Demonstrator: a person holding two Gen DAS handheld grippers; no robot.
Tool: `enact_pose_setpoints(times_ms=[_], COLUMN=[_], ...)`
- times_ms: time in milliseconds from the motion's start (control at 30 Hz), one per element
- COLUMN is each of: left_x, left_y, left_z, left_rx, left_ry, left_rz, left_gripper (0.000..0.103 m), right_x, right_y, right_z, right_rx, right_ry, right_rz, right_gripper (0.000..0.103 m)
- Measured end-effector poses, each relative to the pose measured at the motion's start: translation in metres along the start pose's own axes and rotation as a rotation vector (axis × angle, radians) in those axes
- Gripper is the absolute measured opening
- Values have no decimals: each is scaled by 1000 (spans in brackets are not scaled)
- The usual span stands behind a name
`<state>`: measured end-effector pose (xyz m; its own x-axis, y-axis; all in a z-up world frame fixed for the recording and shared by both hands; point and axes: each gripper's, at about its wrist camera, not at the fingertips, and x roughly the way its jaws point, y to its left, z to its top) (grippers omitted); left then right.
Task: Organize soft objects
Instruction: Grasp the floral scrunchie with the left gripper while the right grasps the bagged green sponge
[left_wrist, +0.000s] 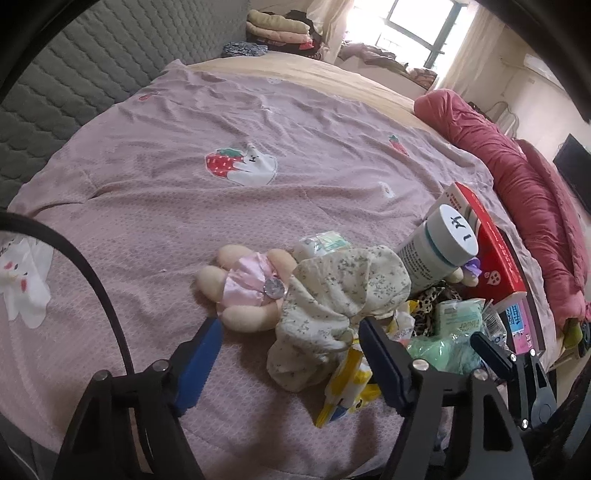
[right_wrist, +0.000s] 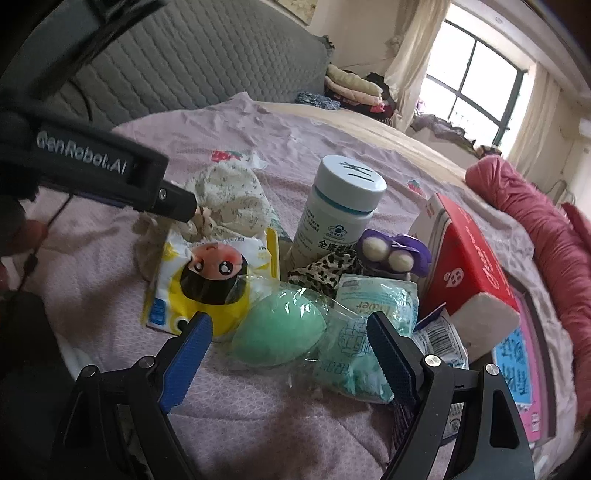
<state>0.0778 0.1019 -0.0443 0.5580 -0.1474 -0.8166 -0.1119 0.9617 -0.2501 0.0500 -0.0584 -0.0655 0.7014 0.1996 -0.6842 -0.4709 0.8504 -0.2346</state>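
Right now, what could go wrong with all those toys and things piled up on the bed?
The white bottle leans in the pile; tugging the floral cloth beside it might tip it. The left gripper is open around that cloth and could also snag the plush doll. The right gripper might grab only the green sponge's crinkly wrapper and slip.

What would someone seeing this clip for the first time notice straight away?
A jumble of small things heaped on the pink strawberry-print bedspread: a white bottle rising from the middle, a red box to its right, a green egg-shaped sponge in plastic wrap nearest the camera. At the heap's left edge lies a plush doll in a pink dress beside a crumpled floral cloth. Both pairs of blue-padded tongs, left and right, hover open over it.
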Motion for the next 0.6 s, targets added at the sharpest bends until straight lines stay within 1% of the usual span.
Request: enact_pose_setpoints(times_ms=[67,100,133,200,267,300,367,533,600], left_x=[1,3,4,4,6,7,9,14,16], left_y=[-3,-5,-6,-9,-10,-10,-10,-8,-7], left_z=[0,0,0,1,1,1,1,3,3], left_rx=[17,25,33,47,53,53,50,33,22], left_ry=[-2,-1,-2,-6,-3,0,5,21,29], left_rz=[4,11,17,20,18,16,5,-17,-37], left_gripper=[69,65,64,58,56,52,47,40,31], right_x=[6,9,11,14,18,19,23,28,28], right_y=[3,4,5,7,8,8,6,1,1], right_z=[-1,-1,-1,-1,-1,0,2,2,1], right_rx=[-30,-44,-52,-66,-79,-83,-96,-105,-107], right_ry=[1,0,-2,-5,-8,-11,-14,-13,-10], right_rz=[-24,-34,-42,-51,-67,-69,-83,-67,-59], right_gripper=[86,86,86,85,79,79,77,69,65])
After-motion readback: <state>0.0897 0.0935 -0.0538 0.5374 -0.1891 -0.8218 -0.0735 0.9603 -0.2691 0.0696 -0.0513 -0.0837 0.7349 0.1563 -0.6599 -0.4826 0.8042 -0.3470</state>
